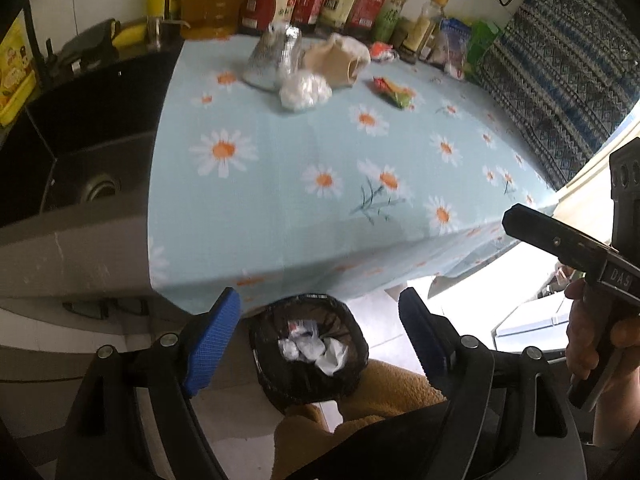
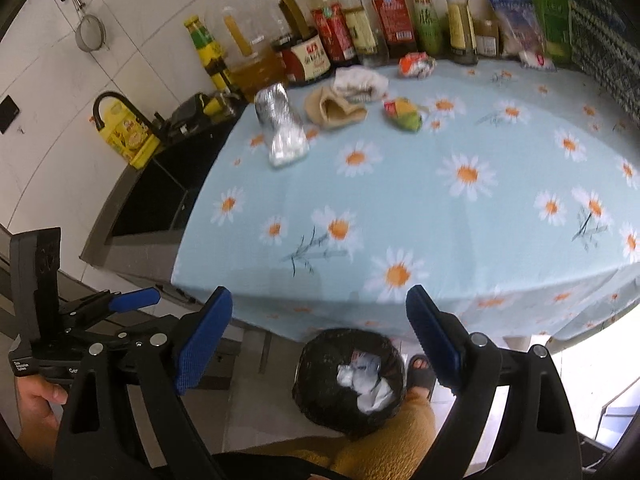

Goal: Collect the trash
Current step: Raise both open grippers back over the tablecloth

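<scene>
Below the near edge of the tabletop [image 2: 440, 240], on the floor, stands the trash bin [image 1: 308, 354], lined with a black bag. It already holds several crumpled white pieces; judged from this, part of the collection is complete.

Remaining items lie along the far edge of the tabletop, just in front of the row of bottles [image 2: 360, 20]:
- a crushed silver foil bag [image 2: 282, 124], nearest the sink [image 2: 160, 196];
- a white crumpled wad [image 1: 305, 89], touching the foil bag;
- a beige paper piece [image 2: 334, 109] with a white crumpled bag [image 2: 360, 80] just behind it;
- a red-green wrapper [image 2: 404, 114];
- an orange-white wrapper [image 2: 418, 65] close to the bottles.

Left hand-held gripper [image 1: 320, 332]: released, nothing between the blue pads [image 1: 212, 344], positioned above the bin.

Right hand-held gripper [image 2: 320, 344]: released, likewise empty, also above the bin.

Assessment: the task is roughly midway. About six items remain, all well apart from both grippers, so the next reach must cross the full depth of the tabletop.
</scene>
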